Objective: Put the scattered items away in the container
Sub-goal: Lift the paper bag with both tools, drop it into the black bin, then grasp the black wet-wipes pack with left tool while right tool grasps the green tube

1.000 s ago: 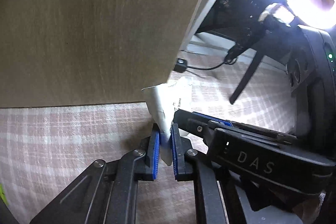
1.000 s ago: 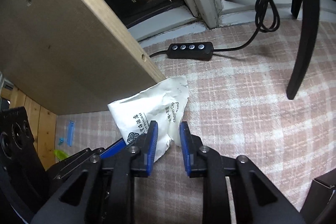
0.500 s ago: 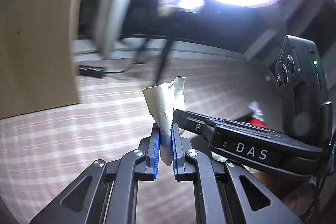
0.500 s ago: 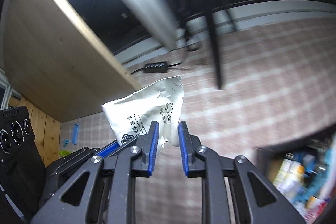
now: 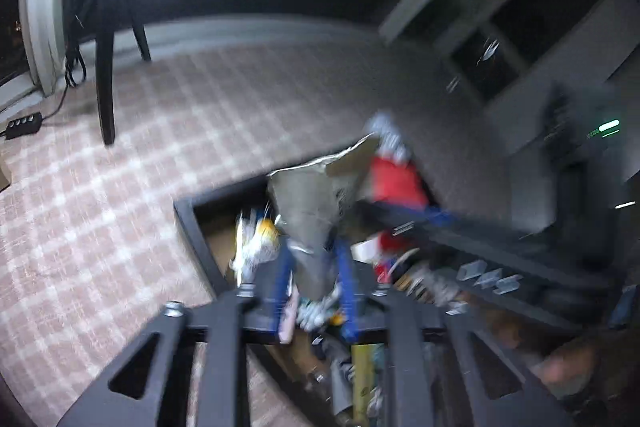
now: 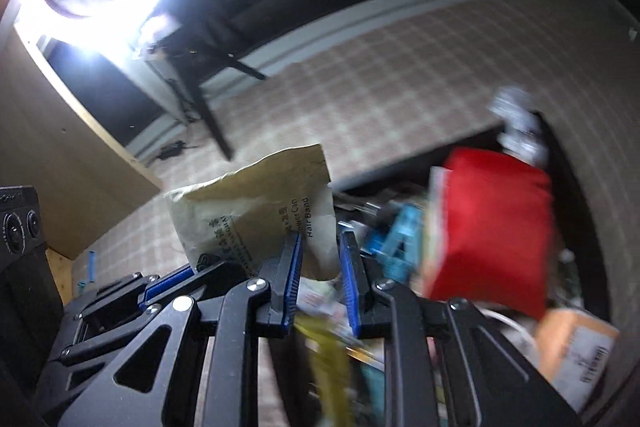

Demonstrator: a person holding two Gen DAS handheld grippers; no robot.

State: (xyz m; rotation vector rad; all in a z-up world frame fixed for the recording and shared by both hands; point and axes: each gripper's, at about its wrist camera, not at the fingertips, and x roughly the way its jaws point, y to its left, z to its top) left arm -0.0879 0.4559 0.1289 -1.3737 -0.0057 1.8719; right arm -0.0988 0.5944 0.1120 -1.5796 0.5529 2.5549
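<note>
The checked desk (image 5: 120, 211) is seen to have swept sideways across both views since a second ago: the wooden panel (image 6: 52, 155) that filled the left wrist view then is gone from it, and the dark container (image 5: 192, 227) with its jumble of items, among them a red pouch (image 6: 492, 223), has come under the claws. This is judged to mean the carry is nearly over and only the release is left.

The white sachet (image 5: 316, 211) is now held above the container's open top, not yet among the things inside. In the left wrist view the left claw (image 5: 312, 283) appears wider than half a second ago, its blue pads standing either side of the sachet's lower end; whether they grip it cannot be told through the blur. The right claw (image 6: 320, 279) is narrowly parted, with the sachet's corner between its pads, and contact there cannot be told either.

Both claws are pitched downward over the container, side by side, the left claw's body showing low on the left of the right wrist view.
</note>
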